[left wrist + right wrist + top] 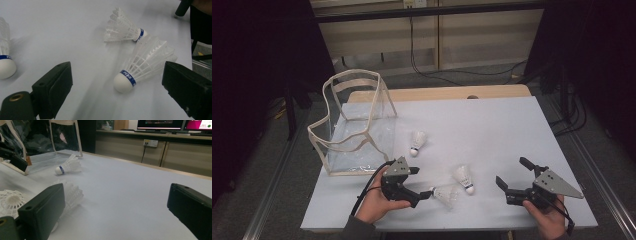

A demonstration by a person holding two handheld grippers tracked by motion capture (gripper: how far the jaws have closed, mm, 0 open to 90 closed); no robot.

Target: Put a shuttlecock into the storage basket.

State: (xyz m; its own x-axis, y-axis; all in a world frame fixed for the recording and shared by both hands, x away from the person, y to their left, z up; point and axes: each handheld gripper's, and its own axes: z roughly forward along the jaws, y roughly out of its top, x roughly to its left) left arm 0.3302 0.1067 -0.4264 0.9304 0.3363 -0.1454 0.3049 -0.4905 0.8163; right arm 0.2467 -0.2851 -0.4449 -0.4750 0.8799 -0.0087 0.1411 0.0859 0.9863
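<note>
One shuttlecock (140,67) lies between the left tool's (424,194) spread jaws, untouched.

white shuttlecock (140,67) with a blue band lies on its side, cork toward the tongs.

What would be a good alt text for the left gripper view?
A white shuttlecock with a blue band lies on the pale table between the two open black jaws of the left gripper, untouched. A second shuttlecock lies just beyond it, and a third sits at the left edge.
</note>
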